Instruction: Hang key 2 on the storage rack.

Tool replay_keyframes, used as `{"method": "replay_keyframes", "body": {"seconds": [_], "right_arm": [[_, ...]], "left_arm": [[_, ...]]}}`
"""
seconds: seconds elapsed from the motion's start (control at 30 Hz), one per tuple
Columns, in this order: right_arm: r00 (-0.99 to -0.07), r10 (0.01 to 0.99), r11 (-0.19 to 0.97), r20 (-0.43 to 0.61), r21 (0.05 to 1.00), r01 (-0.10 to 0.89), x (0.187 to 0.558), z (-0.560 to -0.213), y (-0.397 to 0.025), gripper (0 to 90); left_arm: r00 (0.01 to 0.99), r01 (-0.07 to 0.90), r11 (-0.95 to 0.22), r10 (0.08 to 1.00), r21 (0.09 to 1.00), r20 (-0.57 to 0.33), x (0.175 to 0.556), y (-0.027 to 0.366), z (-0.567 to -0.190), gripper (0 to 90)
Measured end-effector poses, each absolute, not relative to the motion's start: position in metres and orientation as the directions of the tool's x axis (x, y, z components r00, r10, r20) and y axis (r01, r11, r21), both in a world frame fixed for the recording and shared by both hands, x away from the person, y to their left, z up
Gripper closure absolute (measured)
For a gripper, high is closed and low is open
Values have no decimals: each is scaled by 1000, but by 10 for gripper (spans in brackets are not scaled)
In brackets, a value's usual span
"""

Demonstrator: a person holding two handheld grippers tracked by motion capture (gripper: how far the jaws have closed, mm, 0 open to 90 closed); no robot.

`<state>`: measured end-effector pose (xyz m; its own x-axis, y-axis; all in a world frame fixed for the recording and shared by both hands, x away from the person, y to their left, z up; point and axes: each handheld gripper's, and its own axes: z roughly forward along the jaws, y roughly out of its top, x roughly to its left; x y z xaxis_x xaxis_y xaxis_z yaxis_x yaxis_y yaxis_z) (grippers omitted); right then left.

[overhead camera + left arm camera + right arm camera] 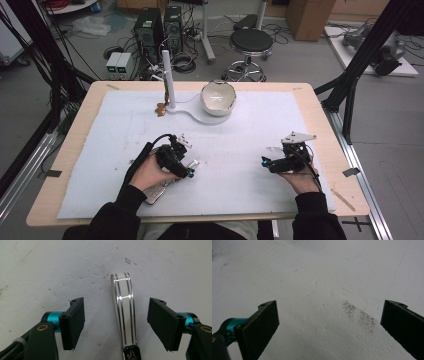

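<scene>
Left gripper (116, 325): jaws spread on both sides of the metal spoon handle (124, 315), not touching | handle flat on white mat (250, 150) | right gripper (329, 327): jaws spread, nothing between | grasp not yet done, lifting remains.

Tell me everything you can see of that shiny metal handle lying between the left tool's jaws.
The metal handle looks like polished cutlery, mirror-bright, with paired dark lines along its length. It widens to a squared-off end and narrows toward the camera, where it darkens. It lies flat on the white mat. The left tool straddles it, jaws open, touching neither side.
</scene>
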<state>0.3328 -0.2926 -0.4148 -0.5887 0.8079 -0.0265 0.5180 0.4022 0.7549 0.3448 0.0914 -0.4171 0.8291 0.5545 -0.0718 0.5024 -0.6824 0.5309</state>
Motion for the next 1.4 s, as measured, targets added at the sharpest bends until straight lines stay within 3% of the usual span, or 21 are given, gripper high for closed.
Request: {"method": "replay_keyframes", "body": {"seconds": [0.43, 0.6, 0.8, 1.0, 1.4], "right_arm": [[-593, 805, 410, -29, 749, 520, 333, -416, -291, 8], [-595, 803, 412, -31, 749, 518, 333, -416, -291, 8], [-598, 801, 415, -34, 752, 513, 333, -416, -290, 8], [-599, 800, 416, -33, 750, 515, 333, -416, -289, 8], [-596, 802, 411, -32, 753, 514, 332, -415, -290, 8]], "left_arm": [[842, 488, -710, 536, 507, -58, 341, 87, -422, 443], [835, 487, -711, 549, 507, -30, 341, 88, -421, 556], [837, 471, -721, 547, 509, 0, 340, 87, -421, 616], [848, 450, -729, 530, 516, 11, 338, 87, -421, 738], [859, 436, -722, 512, 537, -8, 340, 92, -419, 744]]}}
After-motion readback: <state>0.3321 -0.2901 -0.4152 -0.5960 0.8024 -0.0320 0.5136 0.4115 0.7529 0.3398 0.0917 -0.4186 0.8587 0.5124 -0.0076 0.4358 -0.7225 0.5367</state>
